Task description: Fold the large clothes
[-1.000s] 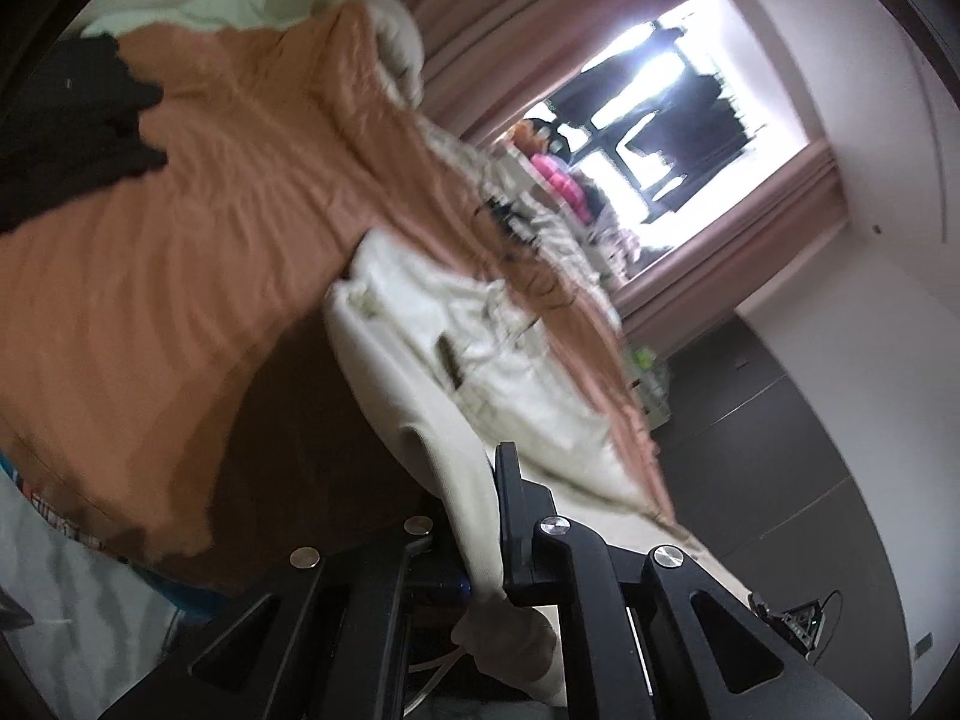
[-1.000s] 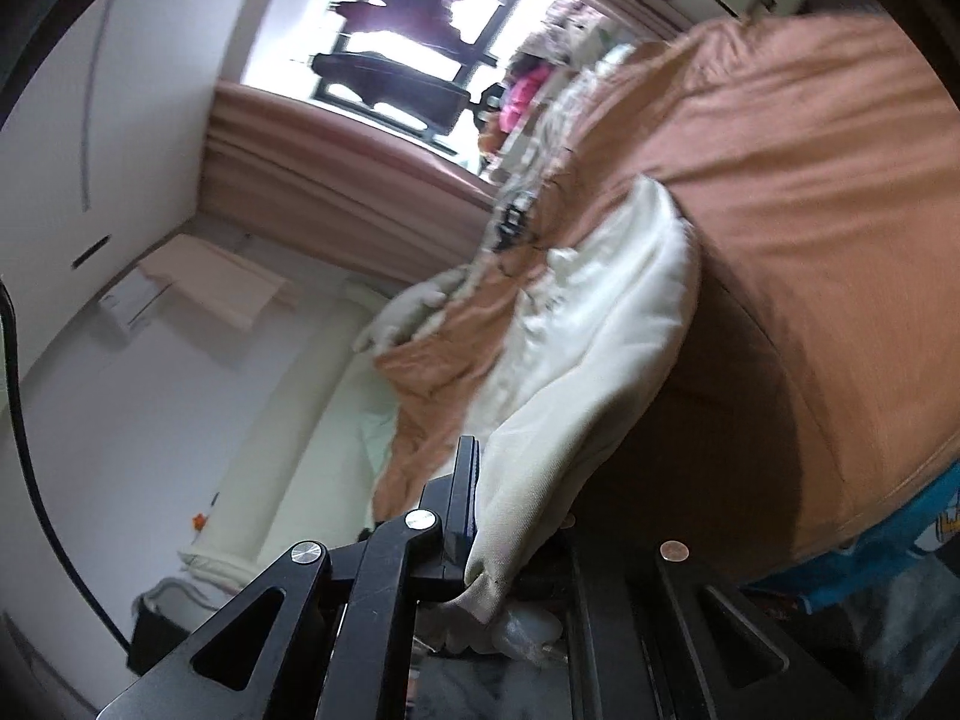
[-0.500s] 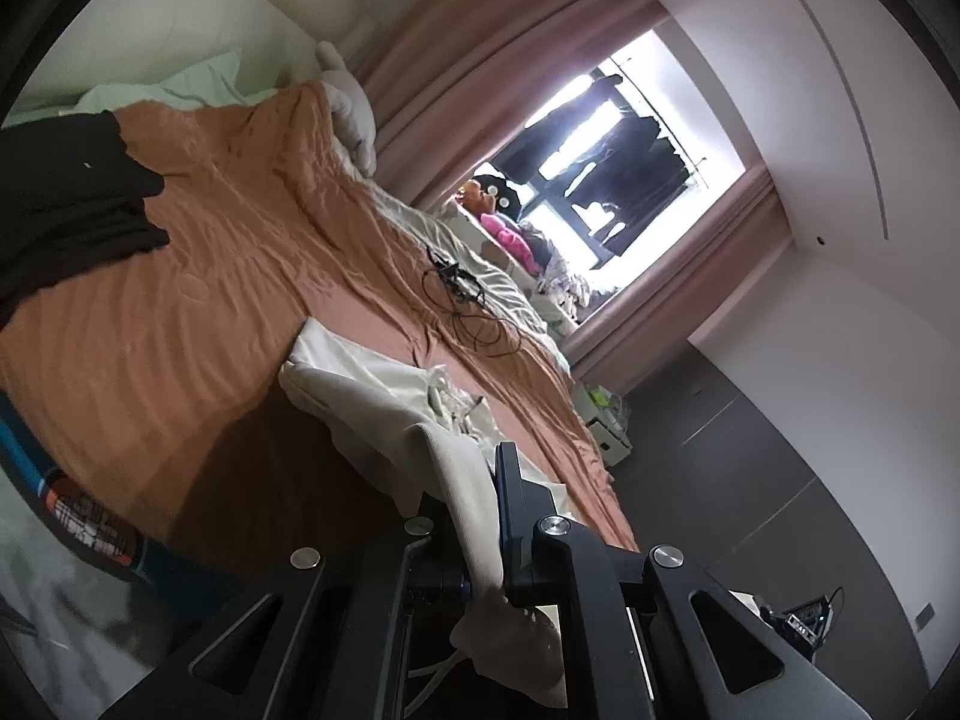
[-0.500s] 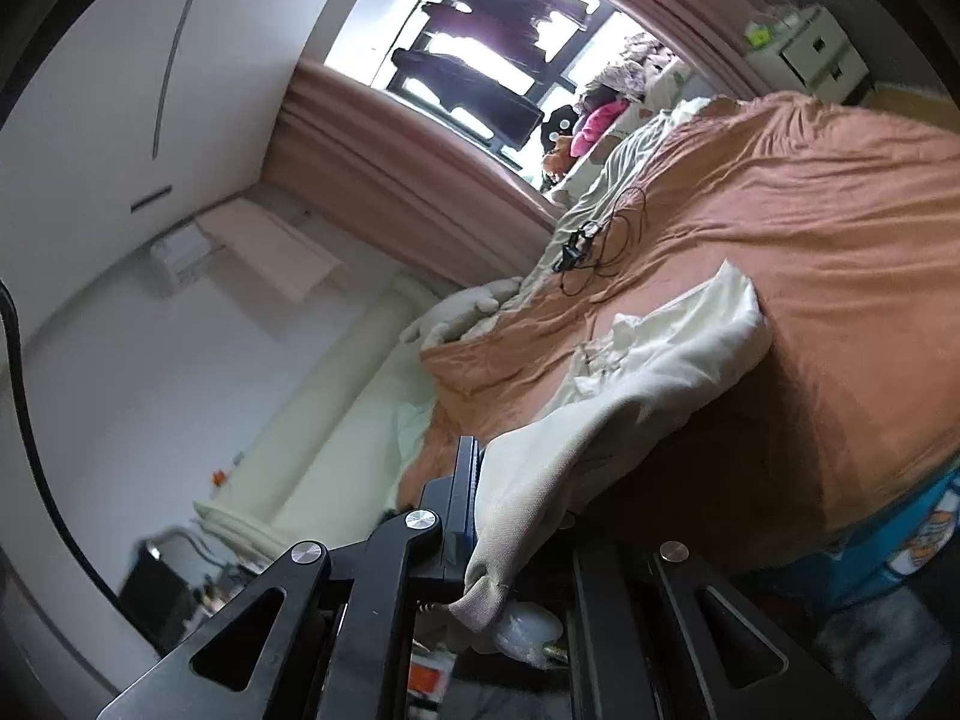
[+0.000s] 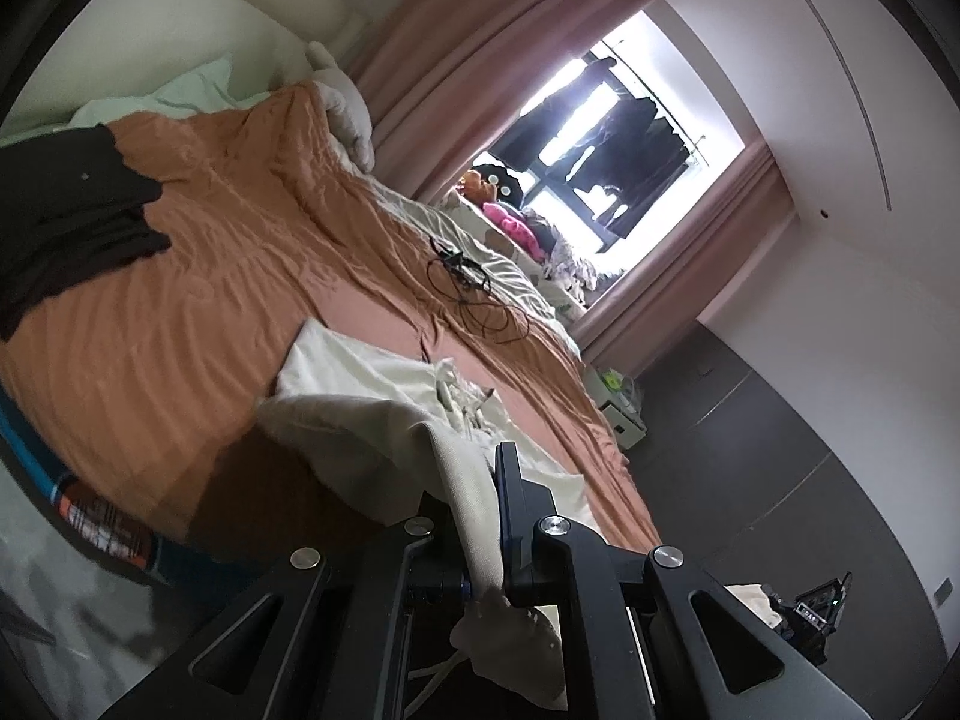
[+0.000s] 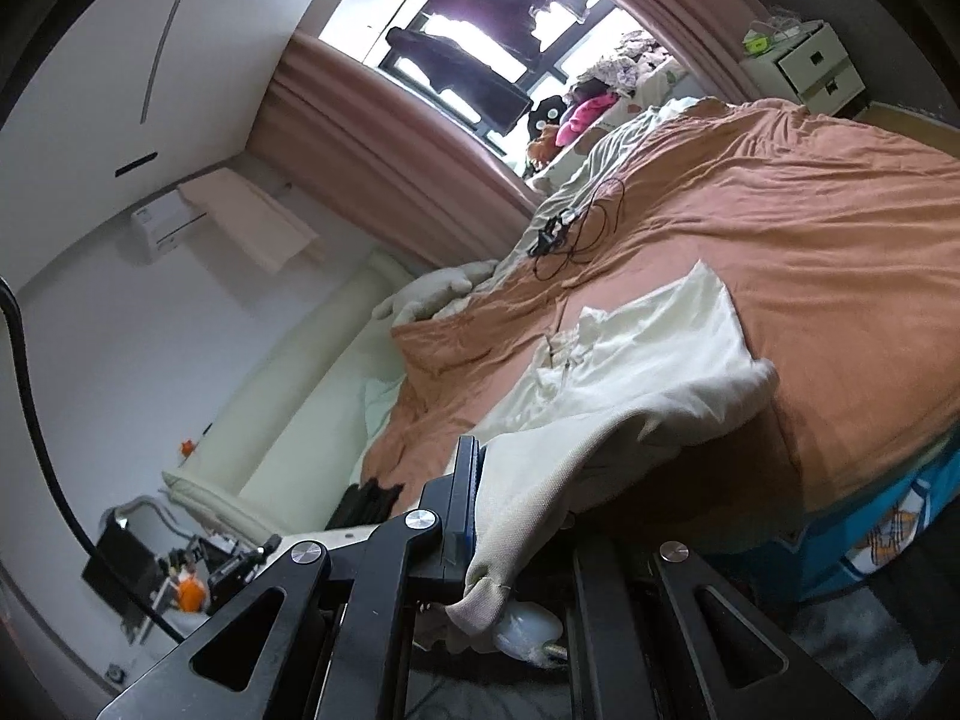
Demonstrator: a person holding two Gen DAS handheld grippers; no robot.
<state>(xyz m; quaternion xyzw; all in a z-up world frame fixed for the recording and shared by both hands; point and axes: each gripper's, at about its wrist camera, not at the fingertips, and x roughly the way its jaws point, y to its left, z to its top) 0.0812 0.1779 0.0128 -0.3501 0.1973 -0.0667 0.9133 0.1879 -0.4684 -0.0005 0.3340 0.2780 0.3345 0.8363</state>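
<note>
Both tongs, left (image 5: 480, 516) and right (image 6: 510, 504), pinch the cream woven cotton garment (image 6: 648, 354) by its hem. Soft, floppy, light: hold corners, I'd say, over the rust-orange bed (image 5: 180, 300).

We see a bed covered with an orange-brown bedspread (image 5: 198, 276), wrinkled across its width. A heap of black clothing (image 5: 66, 210) lies on it near the pale headboard (image 6: 288, 384), beside a light green pillow (image 5: 180, 90). A tangle of black cable (image 5: 474, 294) rests on the bedspread towards the far side, close to a strip of white sheet (image 5: 480, 246). Behind the bed, pink curtains (image 5: 480, 60) frame a bright window (image 6: 510, 42) where dark garments hang. On the sill we make out a pink soft toy (image 5: 510, 222) among other bits. A white drawer unit (image 6: 810, 66) stands by the curtain, and an air conditioner (image 6: 162, 228) is mounted on the wall.
</note>
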